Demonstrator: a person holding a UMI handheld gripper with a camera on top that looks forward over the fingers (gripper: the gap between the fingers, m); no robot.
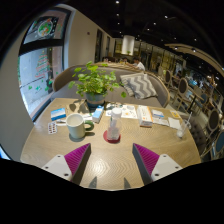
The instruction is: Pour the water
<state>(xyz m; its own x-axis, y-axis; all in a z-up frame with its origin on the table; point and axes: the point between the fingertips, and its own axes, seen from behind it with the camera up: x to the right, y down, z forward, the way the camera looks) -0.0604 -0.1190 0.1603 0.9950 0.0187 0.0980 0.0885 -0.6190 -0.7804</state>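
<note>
Gripper view, tongs: we see the tongs (110, 166) held apart, the two purple pads (75, 158) facing each other across a wide gap, nothing between them; they hang above the near edge of the counter (140, 140).

Gripper view, task things: we count one white mug (76, 126) with its handle turned toward the left finger side, standing ahead of the left finger; one pale, slim bottle (113, 126) standing upright on one round red coaster (112, 136), ahead of the gap between the fingers and well beyond their tips. Mug and bottle stand near each other but apart.

Gripper view, writing: we can read no brand or label on the mug or bottle; the print on the papers and the wall poster (43, 30) is too small for us to read.

Gripper view, plant: one leafy green plant (96, 80) in a dark pot, behind the mug and bottle.

Gripper view, papers: several booklets and cards (150, 115) lie flat to the right of the bottle; we cannot count them exactly. One small white card (52, 128) lies left of the mug.

Gripper view, beyond the counter: a sofa with one zigzag-patterned cushion (142, 86), and hanging lamps (127, 44) farther back.
</note>
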